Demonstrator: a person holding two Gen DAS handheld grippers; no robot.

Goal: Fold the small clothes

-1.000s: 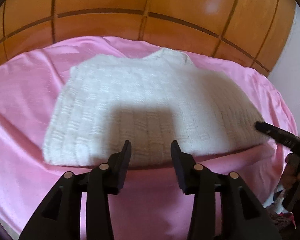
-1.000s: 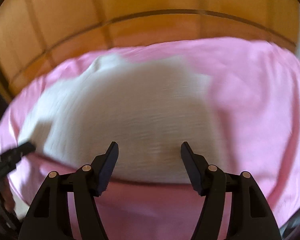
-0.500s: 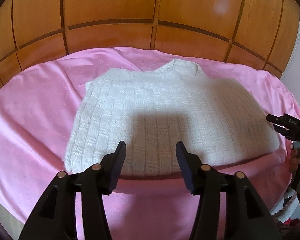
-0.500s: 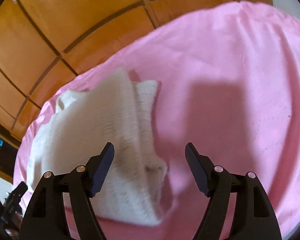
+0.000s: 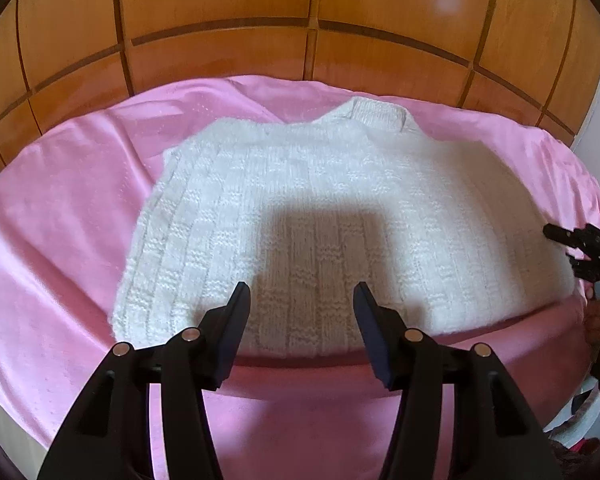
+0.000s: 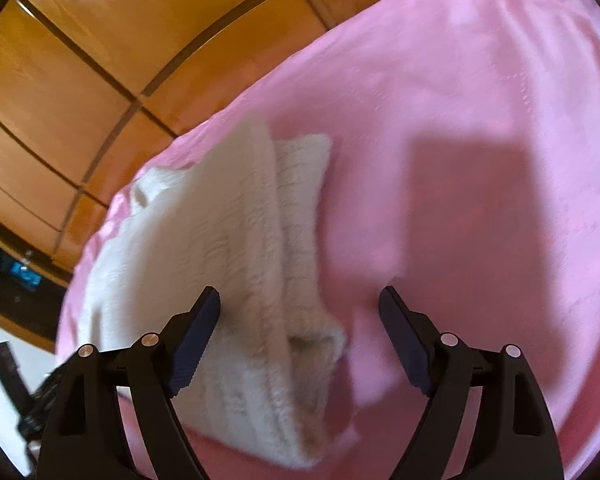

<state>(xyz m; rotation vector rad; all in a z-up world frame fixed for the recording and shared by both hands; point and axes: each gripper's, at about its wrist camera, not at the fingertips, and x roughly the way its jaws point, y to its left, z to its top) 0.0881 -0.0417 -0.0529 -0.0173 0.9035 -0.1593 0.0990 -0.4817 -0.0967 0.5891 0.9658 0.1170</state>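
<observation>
A white knitted sweater (image 5: 340, 224) lies flat on a pink cloth (image 5: 60, 240), collar toward the far side. My left gripper (image 5: 302, 292) is open and empty, hovering over the sweater's near hem. My right gripper (image 6: 300, 300) is open and empty, just above the sweater's right edge (image 6: 260, 280), where a folded-under sleeve shows. The right gripper also shows at the right edge of the left wrist view (image 5: 580, 248).
A wooden panelled wall (image 5: 300, 20) stands right behind the pink-covered surface. The pink cloth drops over the near edge (image 5: 300, 400). Pink cloth spreads to the right of the sweater (image 6: 480, 160). A dark object with a blue light (image 6: 24, 276) sits at far left.
My right gripper swung from facing the sweater's front to its right edge and came lower. My left gripper drew back a little and opened wider. The sweater has not moved.
</observation>
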